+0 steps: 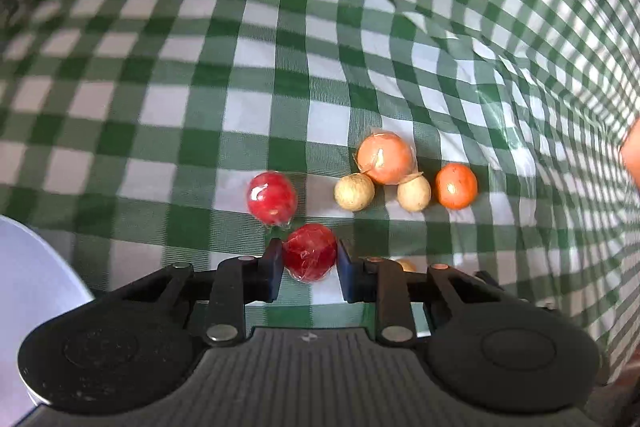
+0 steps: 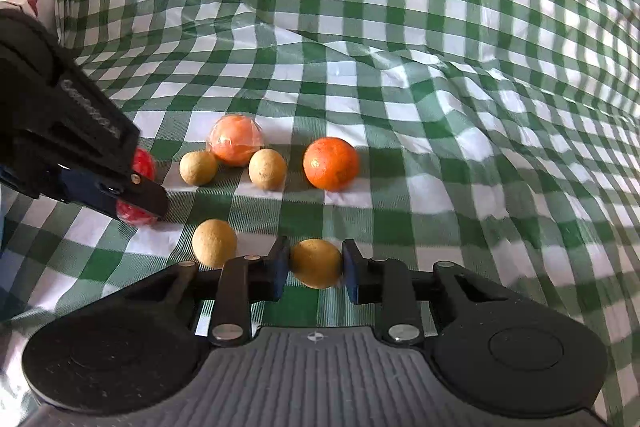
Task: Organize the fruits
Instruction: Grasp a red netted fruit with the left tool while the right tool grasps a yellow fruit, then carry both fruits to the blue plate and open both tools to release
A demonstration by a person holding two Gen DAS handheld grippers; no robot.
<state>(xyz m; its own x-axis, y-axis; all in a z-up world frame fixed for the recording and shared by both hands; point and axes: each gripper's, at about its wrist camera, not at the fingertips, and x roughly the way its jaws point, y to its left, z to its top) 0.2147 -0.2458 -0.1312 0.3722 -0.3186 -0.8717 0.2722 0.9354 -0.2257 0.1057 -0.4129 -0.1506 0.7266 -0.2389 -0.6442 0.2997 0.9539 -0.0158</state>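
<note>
Left claw [image 1: 310, 259] pinches a red fruit [image 1: 310, 253]; right claw [image 2: 314, 265] pinches a yellow fruit [image 2: 316, 263]

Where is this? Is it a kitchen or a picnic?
Probably a dining or kitchen table at home, though I can't be sure. A wrinkled green-and-white checked plastic tablecloth covers it, small round fruits like the bare orange one lie on it, and a white dish rim sits at the edge.

1. Raised lettering runs along the side of the left claw [image 2: 138, 205], on its black body up and back from the fingertips; it is too blurred to read.
2. A small round crosshair mark sits on the ribbed grey housing behind each claw; it carries no text.
3. Nothing else bears writing.
</note>
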